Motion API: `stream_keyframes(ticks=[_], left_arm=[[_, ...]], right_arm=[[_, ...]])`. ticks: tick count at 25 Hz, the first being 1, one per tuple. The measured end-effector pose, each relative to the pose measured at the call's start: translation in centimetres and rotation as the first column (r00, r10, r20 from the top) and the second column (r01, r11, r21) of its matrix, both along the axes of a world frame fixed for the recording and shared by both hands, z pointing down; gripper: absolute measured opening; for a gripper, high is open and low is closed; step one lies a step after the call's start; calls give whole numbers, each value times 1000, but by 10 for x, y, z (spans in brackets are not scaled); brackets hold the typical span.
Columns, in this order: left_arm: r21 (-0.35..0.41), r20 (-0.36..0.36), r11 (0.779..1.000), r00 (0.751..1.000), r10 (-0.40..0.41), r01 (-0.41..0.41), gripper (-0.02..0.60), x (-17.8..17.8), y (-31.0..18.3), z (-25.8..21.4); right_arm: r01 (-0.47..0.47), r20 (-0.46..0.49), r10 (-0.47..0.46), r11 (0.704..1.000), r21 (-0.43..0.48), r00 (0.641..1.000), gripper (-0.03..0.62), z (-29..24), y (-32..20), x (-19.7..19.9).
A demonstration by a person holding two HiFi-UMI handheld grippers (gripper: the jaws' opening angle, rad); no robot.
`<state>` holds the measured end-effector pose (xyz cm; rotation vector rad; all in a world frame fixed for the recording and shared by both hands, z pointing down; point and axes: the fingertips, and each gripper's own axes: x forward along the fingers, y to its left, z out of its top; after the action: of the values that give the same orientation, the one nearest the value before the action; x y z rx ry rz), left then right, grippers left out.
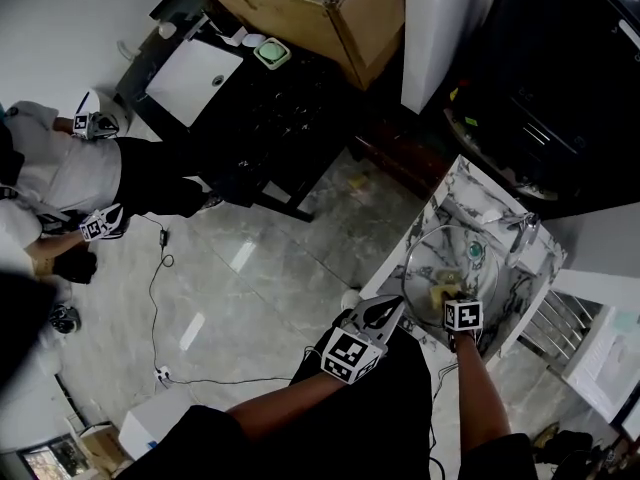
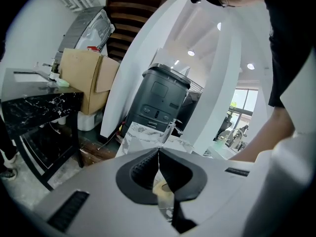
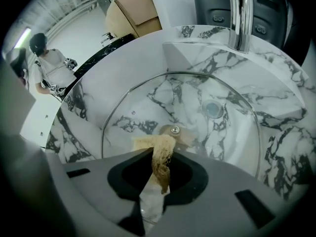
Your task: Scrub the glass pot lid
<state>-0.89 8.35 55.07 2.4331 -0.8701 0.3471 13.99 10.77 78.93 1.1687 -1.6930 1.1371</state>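
A kitchen-like room, not tidily kept: a white, black-veined marble sink (image 3: 281,107) with a chrome tap (image 3: 240,14), a black marble-patterned bench (image 1: 270,128) carrying a white rectangular basin (image 1: 195,80), a large open brown cardboard box (image 1: 340,18), and a thin black cable (image 1: 152,278) trailing over the grey tiled floor (image 1: 300,258).

Clear glass lid (image 3: 197,107), metal-rimmed; over marble sink (image 3: 281,122)

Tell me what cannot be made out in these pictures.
Left gripper view: most of the glass lid, behind the left gripper's own body.
Head view: the right gripper's jaws, too small, under its own body.
Right gripper view: the faucet's top, cut by the upper edge.
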Motion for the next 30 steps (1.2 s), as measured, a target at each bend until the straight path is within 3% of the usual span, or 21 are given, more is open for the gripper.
stream_keyframes(ticks=[8, 30], left_arm=[[1, 7, 1000, 1000, -13, 13, 17, -3, -12, 1], [-10, 2, 995, 995, -101, 101, 17, -11, -45, 4]], right_arm=[[67, 41, -68, 998, 3, 997, 69, -1, -13, -33], [166, 106, -163, 986, -17, 981, 69, -3, -50, -77]])
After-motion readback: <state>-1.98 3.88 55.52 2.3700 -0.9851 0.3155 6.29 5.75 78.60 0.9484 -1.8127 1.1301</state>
